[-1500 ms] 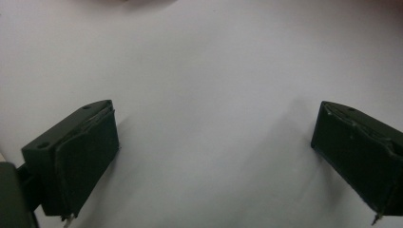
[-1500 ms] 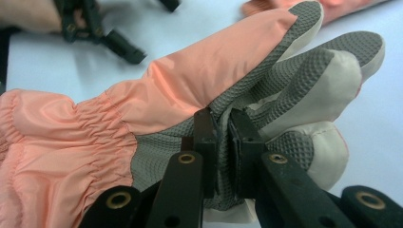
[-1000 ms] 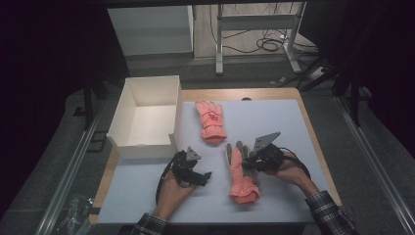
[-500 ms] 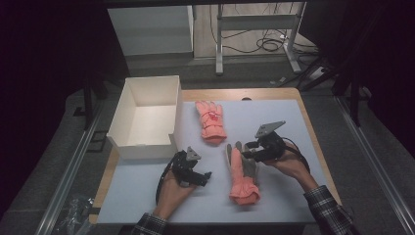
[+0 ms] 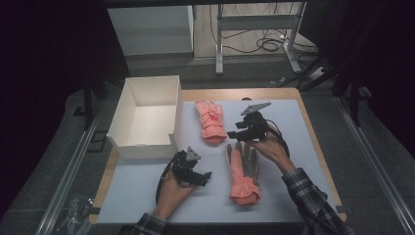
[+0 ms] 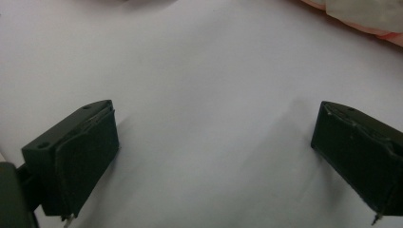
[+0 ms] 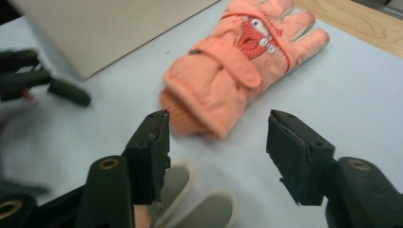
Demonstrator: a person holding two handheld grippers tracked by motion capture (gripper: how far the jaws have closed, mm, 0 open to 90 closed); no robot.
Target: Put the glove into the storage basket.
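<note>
1. Beside the white box (image 5: 147, 120), a far glove (image 5: 210, 121) lies flat on the tabletop (image 5: 303, 147), cuff toward the person.
2. Further from the box, a near glove (image 5: 242, 174) lies palm up.
3. The right claw (image 5: 234, 134) hovers between the gloves; its jaws have just been opening and hold nothing.
4. The left claw (image 5: 206, 176), near the box's front corner, is spread wide over bare tabletop.

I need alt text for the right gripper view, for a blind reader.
Two open black jaws of the right gripper frame an orange glove lying flat on a pale table. Grey fingertips of a second glove lie below.
</note>
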